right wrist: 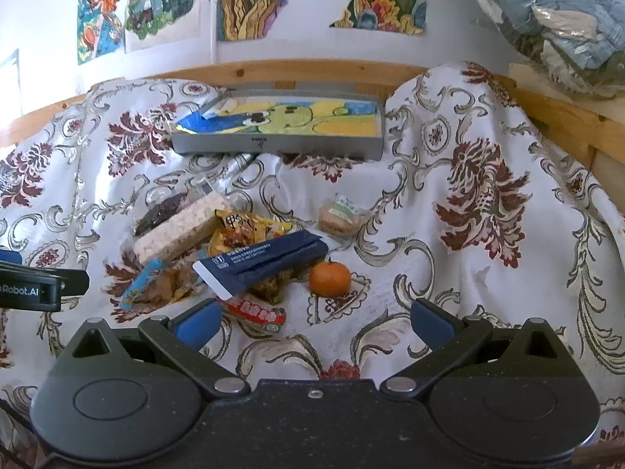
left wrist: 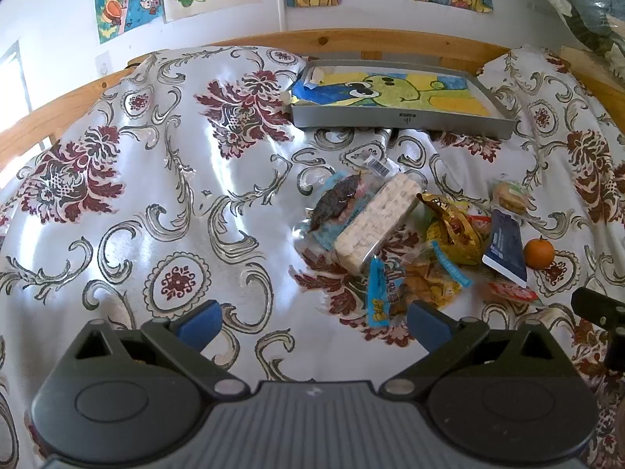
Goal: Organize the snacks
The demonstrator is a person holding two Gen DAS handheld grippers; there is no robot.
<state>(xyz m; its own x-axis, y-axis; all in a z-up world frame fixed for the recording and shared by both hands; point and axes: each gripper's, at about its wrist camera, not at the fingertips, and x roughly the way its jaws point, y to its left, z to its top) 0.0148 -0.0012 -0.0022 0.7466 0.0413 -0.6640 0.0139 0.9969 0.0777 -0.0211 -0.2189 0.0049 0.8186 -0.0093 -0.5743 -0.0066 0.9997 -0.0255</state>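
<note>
Both views are brightly lit by daylight entering from the left, where a window edge is overexposed. Strong glare streaks cross the glossy patterned cloth, washing out its print in the left wrist view. Shadows are soft and short. Fisheye distortion bows the wooden rail and darkens the corners. Focus is sharp centrally, softer toward the edges.
</note>
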